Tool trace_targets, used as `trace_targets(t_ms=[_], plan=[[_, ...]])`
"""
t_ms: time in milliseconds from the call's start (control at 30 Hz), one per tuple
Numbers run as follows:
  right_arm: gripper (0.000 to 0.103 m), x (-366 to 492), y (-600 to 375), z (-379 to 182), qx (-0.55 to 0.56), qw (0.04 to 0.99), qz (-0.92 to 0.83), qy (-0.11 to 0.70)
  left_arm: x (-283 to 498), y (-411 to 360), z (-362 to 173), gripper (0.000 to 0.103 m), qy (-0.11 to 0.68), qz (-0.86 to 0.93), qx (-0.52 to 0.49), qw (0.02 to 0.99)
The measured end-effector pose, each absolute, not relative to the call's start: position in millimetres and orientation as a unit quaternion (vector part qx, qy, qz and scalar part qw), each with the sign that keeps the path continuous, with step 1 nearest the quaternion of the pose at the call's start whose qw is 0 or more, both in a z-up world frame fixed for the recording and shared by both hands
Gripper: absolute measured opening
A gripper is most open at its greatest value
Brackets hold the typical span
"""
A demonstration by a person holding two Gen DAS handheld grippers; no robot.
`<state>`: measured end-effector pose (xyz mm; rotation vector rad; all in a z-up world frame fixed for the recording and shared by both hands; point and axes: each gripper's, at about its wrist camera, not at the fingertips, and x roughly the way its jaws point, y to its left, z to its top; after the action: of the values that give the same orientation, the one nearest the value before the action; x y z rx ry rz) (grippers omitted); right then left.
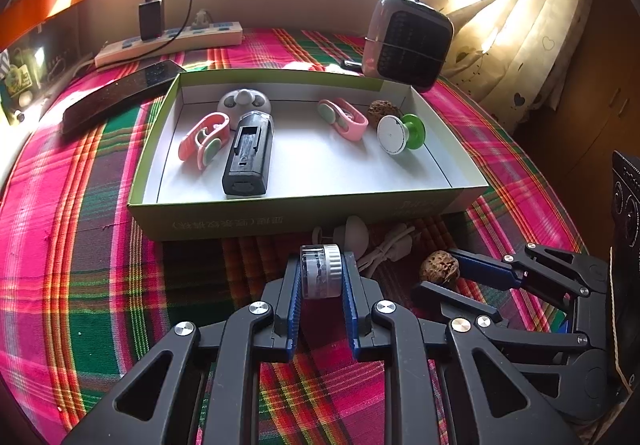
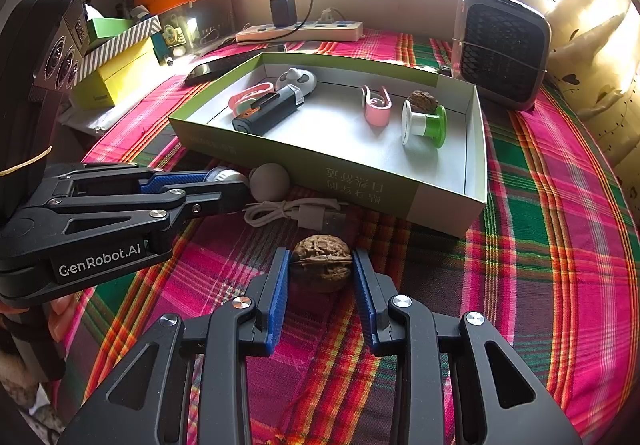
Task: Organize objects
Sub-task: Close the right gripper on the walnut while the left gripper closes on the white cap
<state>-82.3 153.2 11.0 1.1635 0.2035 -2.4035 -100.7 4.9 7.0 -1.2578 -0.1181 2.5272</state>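
Wrinkled brown walnut (image 2: 321, 261) rests on the plaid cloth (image 2: 560, 245) between the right tool's (image 2: 321, 277) parted fingers. Left tool (image 1: 321, 277) is clamped on a small clear jar (image 1: 321, 271), before the green box (image 1: 280, 215).

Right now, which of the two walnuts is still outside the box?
The brown wrinkled walnut on the plaid cloth between the right tongs; the other walnut lies inside the green box.
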Motion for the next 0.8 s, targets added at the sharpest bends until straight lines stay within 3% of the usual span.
trace_targets(t_ms=[800], plan=[[0.032, -80.4, 152.7, 15.0, 0.415, 0.237, -0.876, 0.070, -94.1, 3.0, 15.5, 0.017, -0.042, 0.889, -0.429, 0.152]])
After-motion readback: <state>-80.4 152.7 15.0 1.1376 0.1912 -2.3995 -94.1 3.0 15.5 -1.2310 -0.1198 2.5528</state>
